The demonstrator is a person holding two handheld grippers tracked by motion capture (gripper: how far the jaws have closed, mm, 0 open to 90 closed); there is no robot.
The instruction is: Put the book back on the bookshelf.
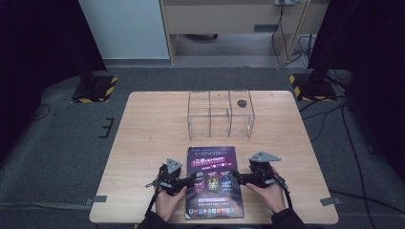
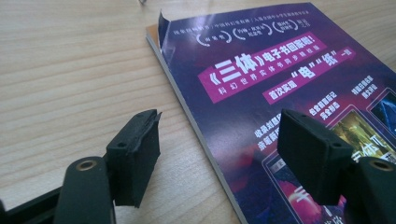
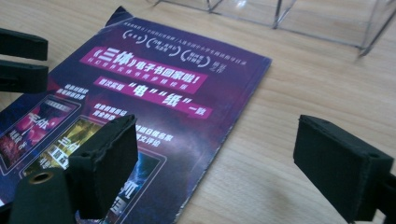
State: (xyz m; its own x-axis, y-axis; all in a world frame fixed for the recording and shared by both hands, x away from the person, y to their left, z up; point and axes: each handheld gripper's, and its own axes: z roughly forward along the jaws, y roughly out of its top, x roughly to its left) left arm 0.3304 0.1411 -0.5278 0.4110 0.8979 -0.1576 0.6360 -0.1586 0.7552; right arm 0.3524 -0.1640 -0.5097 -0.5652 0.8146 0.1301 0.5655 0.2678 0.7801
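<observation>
A purple magazine [image 1: 214,181] with white and pink print lies flat at the front middle of the wooden table [image 1: 153,124]. My left gripper [image 1: 193,177] is at its left edge and my right gripper [image 1: 237,178] at its right edge, each held in a hand. In the left gripper view the magazine [image 2: 280,60] has a curled far corner, and the open left gripper [image 2: 219,135] straddles its edge, one jaw over wood and one over the cover. In the right gripper view the open right gripper [image 3: 219,140] straddles the magazine's [image 3: 177,84] other edge the same way. Neither pair of pads presses on it.
A clear acrylic box [image 1: 220,114] with several compartments stands behind the magazine, mid-table. A small dark round object [image 1: 242,102] lies in its far right compartment. The left gripper's jaws [image 3: 21,60] show at the left of the right gripper view. Dark stands flank the table's far corners.
</observation>
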